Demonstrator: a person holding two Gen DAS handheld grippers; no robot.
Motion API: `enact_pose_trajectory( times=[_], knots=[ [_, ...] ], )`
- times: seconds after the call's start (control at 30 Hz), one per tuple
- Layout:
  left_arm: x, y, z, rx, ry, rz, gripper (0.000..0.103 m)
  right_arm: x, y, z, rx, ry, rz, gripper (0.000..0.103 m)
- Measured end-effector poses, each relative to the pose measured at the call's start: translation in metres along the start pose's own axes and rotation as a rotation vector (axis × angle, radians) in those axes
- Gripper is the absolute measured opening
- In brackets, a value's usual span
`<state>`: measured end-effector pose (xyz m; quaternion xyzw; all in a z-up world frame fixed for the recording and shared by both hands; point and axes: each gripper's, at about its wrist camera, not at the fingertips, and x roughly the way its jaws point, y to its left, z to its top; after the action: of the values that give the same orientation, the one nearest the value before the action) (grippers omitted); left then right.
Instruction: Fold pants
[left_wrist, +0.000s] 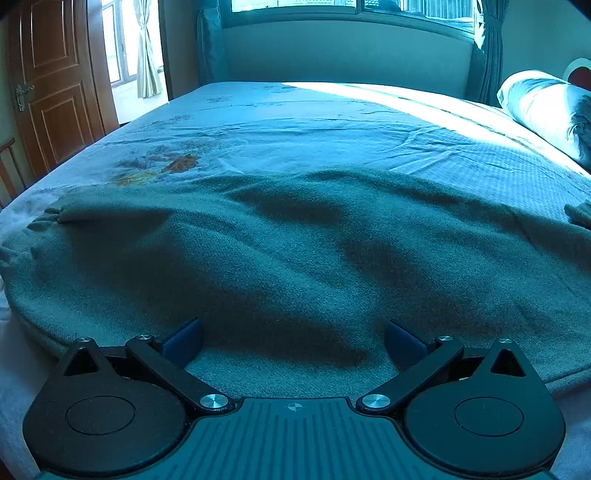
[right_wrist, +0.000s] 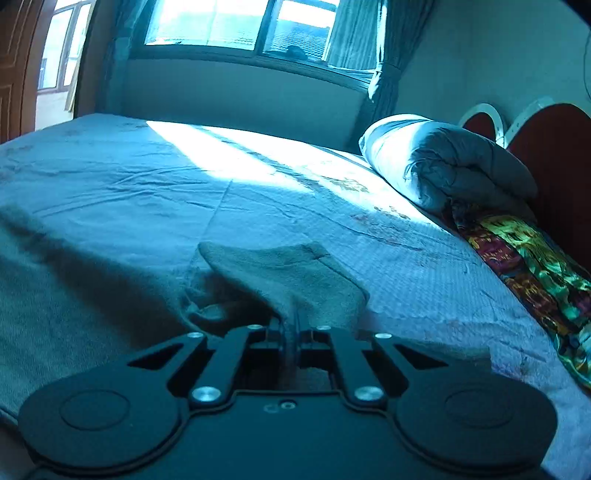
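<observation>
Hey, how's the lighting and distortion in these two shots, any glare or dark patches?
Left wrist view: blue cast, fisheye bends the bed edges, sunlit band on the pale floral bedsheet blown out, soft shadows across the grey fleece pants. Right wrist view: same cast, window overexposed, the shut right tool nearly black.

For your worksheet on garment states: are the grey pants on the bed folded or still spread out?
Mostly spread: the pants lie wide across the bed; only one end is lifted, pinched in the right gripper.

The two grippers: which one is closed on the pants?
The right gripper: its jaws are pinched shut on a fold of the grey pants. The left gripper is open above the fabric.
</observation>
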<state>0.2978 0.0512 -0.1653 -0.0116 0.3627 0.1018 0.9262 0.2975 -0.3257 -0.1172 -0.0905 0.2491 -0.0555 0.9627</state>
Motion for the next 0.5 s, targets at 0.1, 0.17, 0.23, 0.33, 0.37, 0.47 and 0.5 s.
enact_pose_trajectory(
  times=[0.1, 0.17, 0.23, 0.33, 0.37, 0.47, 0.5],
  knots=[
    [0.001, -0.004, -0.001, -0.008, -0.006, 0.021, 0.103, -0.020, -0.042, -0.010, 0.212, -0.023, -0.030, 0.000],
    [0.002, -0.006, -0.002, -0.020, -0.013, 0.030, 0.103, -0.024, -0.081, -0.032, 0.452, 0.029, -0.016, 0.000],
    [0.002, -0.007, -0.002, -0.026, -0.018, 0.040, 0.103, -0.020, -0.105, -0.060, 0.617, 0.103, -0.003, 0.000],
    [0.002, -0.009, -0.003, -0.026, -0.025, 0.052, 0.103, -0.017, -0.123, -0.091, 0.792, 0.132, 0.064, 0.000],
    [0.002, -0.010, -0.003, -0.022, -0.026, 0.054, 0.103, -0.019, -0.123, -0.090, 0.783, 0.124, 0.058, 0.004],
    [-0.003, -0.012, -0.001, 0.003, -0.021, 0.073, 0.103, -0.025, -0.113, -0.075, 0.654, 0.095, 0.022, 0.014],
    [-0.004, -0.011, 0.000, 0.005, -0.016, 0.076, 0.103, -0.029, -0.108, -0.068, 0.596, 0.076, 0.006, 0.018]
  ],
)
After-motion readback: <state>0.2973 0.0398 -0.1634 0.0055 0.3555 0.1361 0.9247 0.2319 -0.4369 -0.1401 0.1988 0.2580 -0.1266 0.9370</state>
